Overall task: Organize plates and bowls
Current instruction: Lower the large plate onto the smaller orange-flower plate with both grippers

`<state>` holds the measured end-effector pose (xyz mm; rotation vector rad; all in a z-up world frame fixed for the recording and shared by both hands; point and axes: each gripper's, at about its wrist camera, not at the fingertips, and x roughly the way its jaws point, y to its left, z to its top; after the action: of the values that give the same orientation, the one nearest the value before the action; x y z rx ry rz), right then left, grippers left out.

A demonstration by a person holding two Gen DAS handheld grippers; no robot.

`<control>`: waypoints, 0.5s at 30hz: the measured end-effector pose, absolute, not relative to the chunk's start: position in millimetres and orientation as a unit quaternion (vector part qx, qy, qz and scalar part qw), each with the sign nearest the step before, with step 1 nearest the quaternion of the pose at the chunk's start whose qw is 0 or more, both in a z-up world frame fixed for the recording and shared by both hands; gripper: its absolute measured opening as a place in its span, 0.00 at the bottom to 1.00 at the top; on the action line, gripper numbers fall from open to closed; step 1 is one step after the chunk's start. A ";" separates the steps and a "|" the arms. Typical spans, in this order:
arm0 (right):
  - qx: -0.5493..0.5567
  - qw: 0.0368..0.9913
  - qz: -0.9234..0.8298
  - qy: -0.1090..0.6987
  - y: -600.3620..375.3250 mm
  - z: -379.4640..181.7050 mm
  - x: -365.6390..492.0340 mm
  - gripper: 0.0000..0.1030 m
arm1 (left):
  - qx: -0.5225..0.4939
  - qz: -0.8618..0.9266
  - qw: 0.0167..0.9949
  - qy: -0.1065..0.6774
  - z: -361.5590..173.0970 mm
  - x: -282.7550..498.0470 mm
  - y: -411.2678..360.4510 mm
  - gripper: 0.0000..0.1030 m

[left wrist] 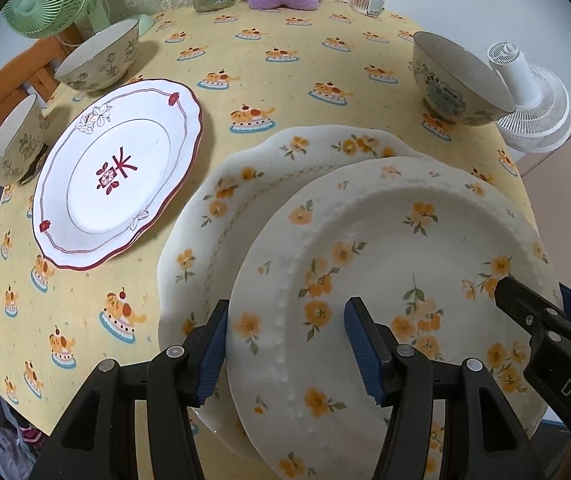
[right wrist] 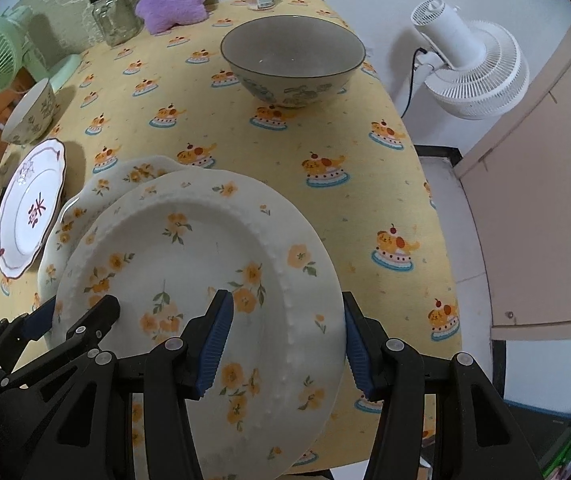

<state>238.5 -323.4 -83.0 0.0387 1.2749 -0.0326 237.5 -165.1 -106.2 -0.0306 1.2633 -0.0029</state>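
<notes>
A round table under a yellow cartoon-print tablecloth [left wrist: 293, 80] fills both wrist views, with fans and a jar at its far edge. The left gripper [left wrist: 285, 344] straddles the near-left rim of the beaded floral plate [left wrist: 405, 264], one finger outside the rim and one over the well; the right gripper [right wrist: 283, 344] straddles the opposite, right-hand rim in the same way. Both stand about half open, and the pads appear to bear on the rim, though contact under the plate cannot be confirmed. The beaded plate lies tilted over the scalloped floral plate [left wrist: 221, 200], offset toward its near-right side and overlapping most of it. The grippers flank the plate on a left-to-right line, so it must shift away and leftward to seat centrally. The red-trimmed plate [left wrist: 117, 176] lies just beside the pair; a bowl [right wrist: 293, 60] stands well apart.
</notes>
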 end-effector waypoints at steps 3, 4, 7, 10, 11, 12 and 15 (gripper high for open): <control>0.015 0.802 -0.012 0.597 -320.3 -86.3 236.3 0.55 | -0.003 -0.001 0.812 0.583 -105.9 236.1 -164.2 0.57; 0.016 0.800 -0.011 0.600 -319.8 -88.1 235.7 0.55 | 0.000 0.002 0.812 0.583 -106.5 235.8 -163.3 0.57; 0.016 0.797 -0.006 0.604 -317.1 -92.9 234.7 0.55 | 0.002 0.008 0.814 0.581 -107.5 235.5 -160.6 0.57; 0.014 0.797 -0.004 0.604 -314.8 -94.8 233.6 0.55 | 0.023 0.020 0.819 0.573 -107.4 233.3 -165.8 0.58; 0.013 0.797 -0.005 0.604 -314.7 -95.5 233.7 0.55 | 0.027 0.025 0.821 0.570 -107.0 232.7 -167.7 0.58; 0.013 0.797 -0.004 0.603 -314.6 -95.7 233.8 0.55 | 0.032 0.028 0.821 0.569 -106.9 232.8 -168.9 0.58; 0.014 0.798 -0.001 0.603 -314.6 -97.5 235.2 0.55 | 0.038 0.041 0.824 0.564 -106.9 234.2 -170.9 0.58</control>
<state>235.2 -314.6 -97.5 0.0298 1.2945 -0.0015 234.2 -170.9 -106.9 0.0811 1.1998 0.0872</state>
